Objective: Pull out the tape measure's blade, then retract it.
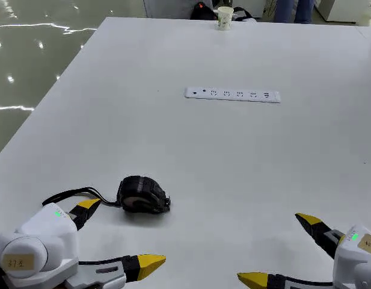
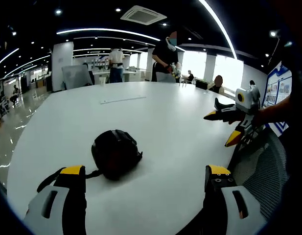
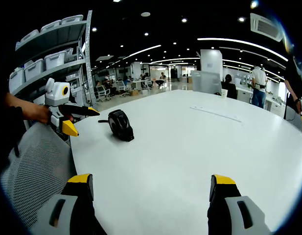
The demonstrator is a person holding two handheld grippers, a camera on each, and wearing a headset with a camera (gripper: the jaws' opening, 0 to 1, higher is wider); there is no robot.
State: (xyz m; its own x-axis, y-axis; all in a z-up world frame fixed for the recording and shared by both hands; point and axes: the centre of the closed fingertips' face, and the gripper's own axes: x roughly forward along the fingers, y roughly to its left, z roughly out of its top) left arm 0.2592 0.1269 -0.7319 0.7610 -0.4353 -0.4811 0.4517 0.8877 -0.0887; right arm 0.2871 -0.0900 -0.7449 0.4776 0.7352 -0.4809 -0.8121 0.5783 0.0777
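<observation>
The left gripper point(image 1: 119, 232) sits low at the near edge of the white table point(image 1: 233, 156), its two yellow-tipped jaws spread wide and holding nothing. Just ahead of it lies the black tape measure point(image 1: 142, 194), resting on the tabletop and clear of both jaws. In the left gripper view the case lies in front of the gap between the jaws, somewhat nearer the left-hand one. A black wrist strap point(image 1: 71, 194) trails from the case across the table and passes right by that jaw's yellow tip; whether the two touch cannot be told.

The right gripper point(image 1: 280, 248) hovers at the near edge as well, off to the other side, jaws likewise parted wide with nothing between them. The tape measure is well apart from it: in the right gripper view the case lies far off to the left, close to the left gripper, with bare table in front of the right jaws.

Farther out on the table a white power strip point(image 1: 232, 94) lies flat, and at the far edge stands a paper cup point(image 1: 225, 17).
</observation>
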